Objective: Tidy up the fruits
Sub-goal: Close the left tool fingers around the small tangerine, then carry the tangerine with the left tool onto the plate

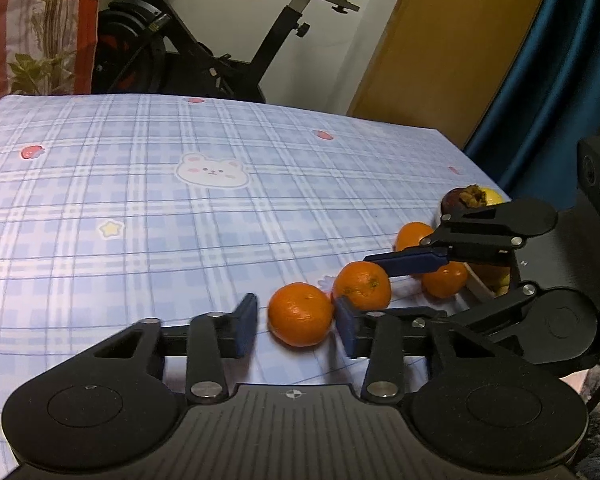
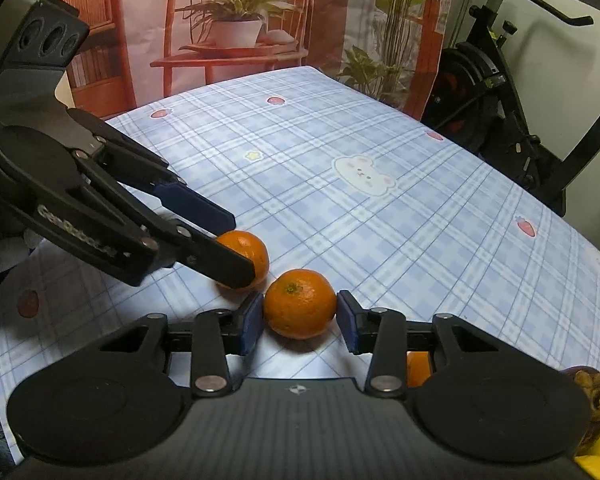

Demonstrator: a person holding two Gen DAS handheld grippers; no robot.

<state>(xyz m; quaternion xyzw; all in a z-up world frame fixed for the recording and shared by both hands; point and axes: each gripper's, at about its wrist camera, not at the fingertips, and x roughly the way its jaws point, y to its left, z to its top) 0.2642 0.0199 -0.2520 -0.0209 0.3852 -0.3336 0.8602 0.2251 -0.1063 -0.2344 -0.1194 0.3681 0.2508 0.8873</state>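
My left hand-held gripper (image 1: 296,322) and right hand-held gripper (image 2: 300,316) each straddle a mandarin (image 1: 300,314) on the desk (image 1: 140,208), jaws near it, not visibly clamped. Nothing lifted yet; two more wait at 2 o'clock by the bowl (image 1: 478,286).

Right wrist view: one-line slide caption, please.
Right gripper brackets a mandarin on the plaid tablecloth while the left gripper straddles another.

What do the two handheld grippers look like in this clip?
Both match: the left gripper and right gripper have matte black bodies with ribbed tops, round black housings on each side, black linkage bars with silver rivets, and flat dark-blue finger pads. White lettering, blurred, marks the left one's side. No cables or sleeves show.
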